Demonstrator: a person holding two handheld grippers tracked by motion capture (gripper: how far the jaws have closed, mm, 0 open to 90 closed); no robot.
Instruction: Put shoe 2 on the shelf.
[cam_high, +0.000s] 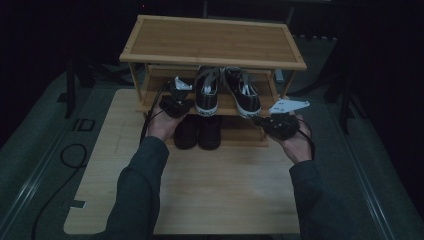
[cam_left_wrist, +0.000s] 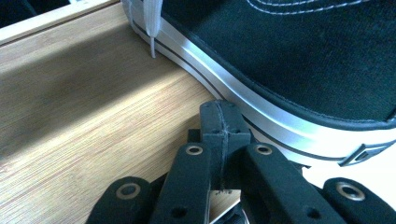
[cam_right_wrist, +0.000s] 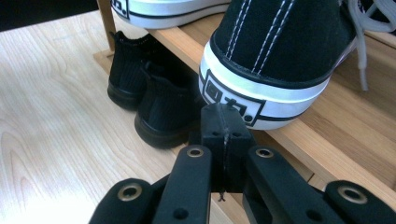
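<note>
- Two black canvas sneakers (cam_high: 227, 90) stand on the middle shelf (cam_high: 157, 106) of my wooden rack (cam_high: 212, 40), heels outward.
- Left gripper (cam_left_wrist: 219, 116): jaws clenched on nothing, tips at the left sneaker's white rubber sole (cam_left_wrist: 243, 109).
- Right gripper (cam_right_wrist: 223, 122): jaws clenched, empty, just before the right sneaker's heel (cam_right_wrist: 261, 70).
- I judge each shoe light, its canvas soft, its sole stiff; I would grip the heel collar.

Count: one bamboo shoe rack (cam_high: 210, 42) at the tabletop's (cam_high: 225, 195) far edge. Two black-and-white sneakers (cam_high: 208, 90) on its middle shelf. Two plain black shoes (cam_high: 197, 132) on its bottom shelf. Two grippers, left gripper (cam_high: 176, 97), right gripper (cam_high: 277, 122).
</note>
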